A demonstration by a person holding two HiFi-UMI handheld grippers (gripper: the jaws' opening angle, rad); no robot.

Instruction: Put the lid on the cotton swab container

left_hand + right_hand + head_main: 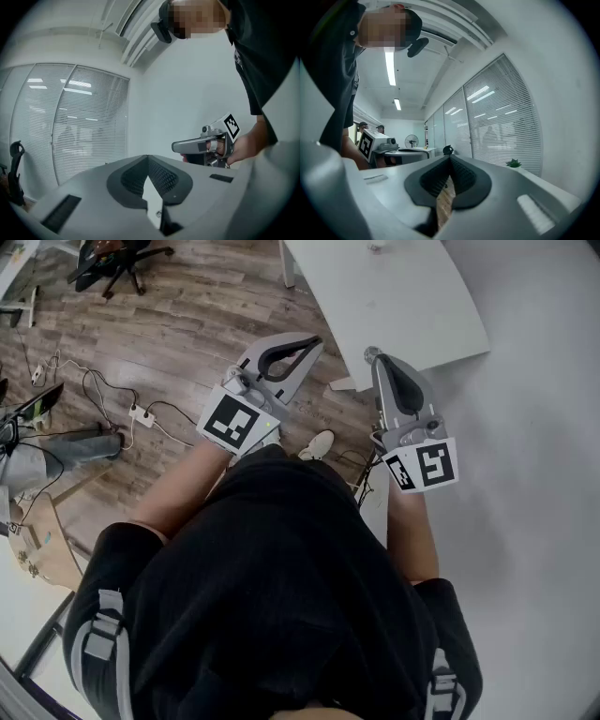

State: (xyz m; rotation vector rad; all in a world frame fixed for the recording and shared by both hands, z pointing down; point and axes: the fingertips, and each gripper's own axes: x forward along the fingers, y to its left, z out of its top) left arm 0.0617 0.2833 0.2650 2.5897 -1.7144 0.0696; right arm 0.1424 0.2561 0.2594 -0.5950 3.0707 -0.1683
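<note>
Right now, in the head view, both tools are held out in front of the body at about waist height, over the wood floor (187, 324). The left gripper (312, 342) is angled far and to the right, and the right gripper (372, 355) is pointed nearly straight away. No cotton swab container and no lid can be found in this view. A white table (412, 306) lies far and slightly right, its near corner just beyond the right gripper's tip, so that tool is judged the nearer one. A small object at the table's far edge is cut off and cannot be identified. Open floor is seen to the left, with cables and an office chair (112, 263) well apart from the grippers. Over in the left gripper view, the jaws are seen closed tip to tip with nothing held. Only a wall, window blinds (89, 122) and the other gripper off to the right are seen beyond them. In the right gripper view, the jaws are likewise brought together and empty. They are aimed across the room past a small plant (514, 163). Both tools would probably have to be turned and lowered towards the table before any lid could be sought.
</note>
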